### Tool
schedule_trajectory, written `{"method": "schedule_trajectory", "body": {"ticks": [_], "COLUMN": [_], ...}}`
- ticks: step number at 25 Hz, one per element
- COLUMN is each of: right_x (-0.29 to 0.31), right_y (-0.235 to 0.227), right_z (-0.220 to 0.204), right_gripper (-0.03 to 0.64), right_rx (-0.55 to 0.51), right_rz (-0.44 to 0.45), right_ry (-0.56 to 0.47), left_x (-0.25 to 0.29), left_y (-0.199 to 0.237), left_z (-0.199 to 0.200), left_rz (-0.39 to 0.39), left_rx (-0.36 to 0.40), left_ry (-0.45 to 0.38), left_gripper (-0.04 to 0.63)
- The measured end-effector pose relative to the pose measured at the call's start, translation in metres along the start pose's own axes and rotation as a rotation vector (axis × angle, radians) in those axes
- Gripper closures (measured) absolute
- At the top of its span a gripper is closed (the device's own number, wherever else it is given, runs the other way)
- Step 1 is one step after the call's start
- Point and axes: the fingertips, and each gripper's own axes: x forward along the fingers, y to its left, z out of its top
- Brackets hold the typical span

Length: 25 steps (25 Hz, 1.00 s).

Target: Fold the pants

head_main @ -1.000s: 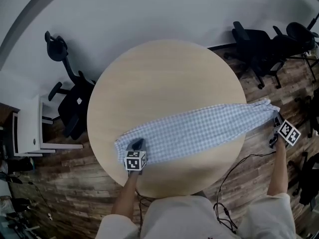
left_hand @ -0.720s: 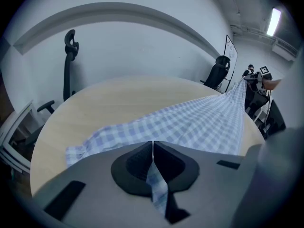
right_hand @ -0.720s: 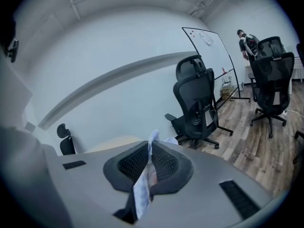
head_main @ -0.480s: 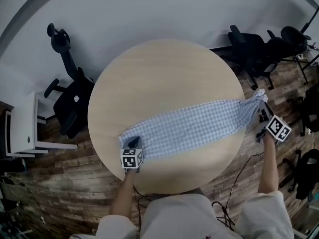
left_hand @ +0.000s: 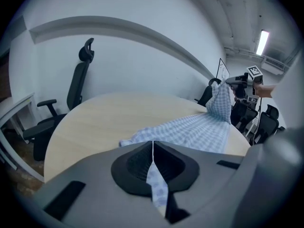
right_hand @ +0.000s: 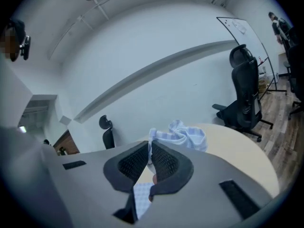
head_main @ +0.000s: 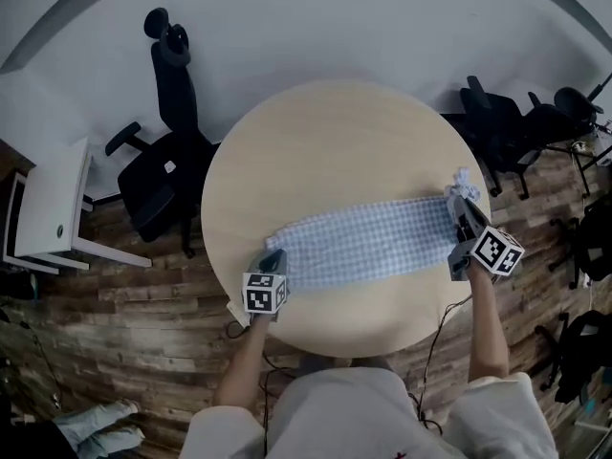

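Two grippers, each clamped shut on one pair of checked pants, which lies across the near half of one round table. My left gripper pins one end low, probably as an anchor. My right gripper holds the other end bunched and raised, likely for folding over. Beyond stands one office chair at left and at least two at right.

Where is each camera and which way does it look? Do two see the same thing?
Head view: on the person's head, looking down at the table and pants; both forearms, left gripper and right gripper show.
Left gripper view: on the left gripper, facing across the table along the pants; its jaws pinch cloth.
Right gripper view: on the right gripper, facing the wall; its jaws pinch bunched cloth.
Head and left gripper views share the stretched pants.
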Motion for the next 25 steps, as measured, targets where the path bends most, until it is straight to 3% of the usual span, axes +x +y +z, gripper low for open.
{"method": "schedule_trajectory", "body": {"ticks": [12, 21, 25], "right_x": [0.073, 0.105, 0.101], "right_y": [0.176, 0.26, 0.303], "right_z": [-0.165, -0.159, -0.189], "right_gripper": [0.574, 0.574, 0.574], "right_rx": [-0.015, -0.121, -0.183], "right_rz": [0.22, 0.347, 0.433], "right_ry": [0.273, 0.29, 0.339], "left_x": [-0.045, -0.059, -0.065], "left_y": [0.048, 0.065, 0.069], "left_z": [-0.014, -0.017, -0.023], "left_rz": [0.036, 0.048, 0.059], "left_rx": [-0.076, -0.096, -0.104], "left_ry": [-0.057, -0.079, -0.074], "left_gripper": [0.563, 0.563, 0.563]}}
